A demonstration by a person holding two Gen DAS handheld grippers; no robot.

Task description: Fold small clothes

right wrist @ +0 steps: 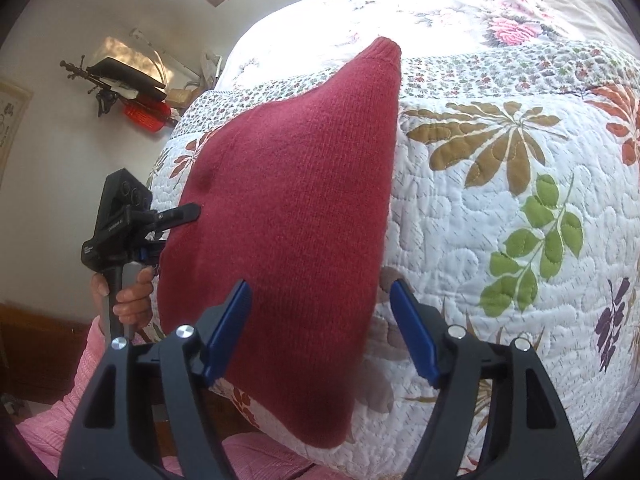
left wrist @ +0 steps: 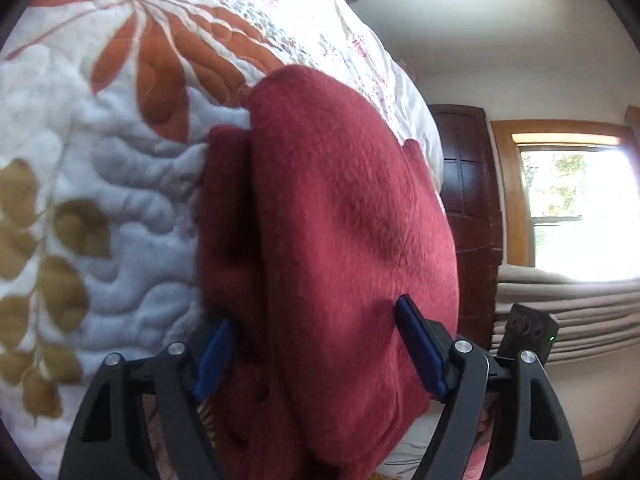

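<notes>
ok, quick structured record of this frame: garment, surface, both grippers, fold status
garment: dark red knit garment, lying on the bed, already doubled over in layers
surface: white floral quilt
left gripper: jaws open around the near edge of the garment; left pad partly hidden by the cloth
right gripper: jaws open, left pad over the garment, right pad over bare quilt; not gripping
hand: seen holding the left gripper's handle, pink sleeve below
fold status: partly folded; whether finished cannot be told
</notes>
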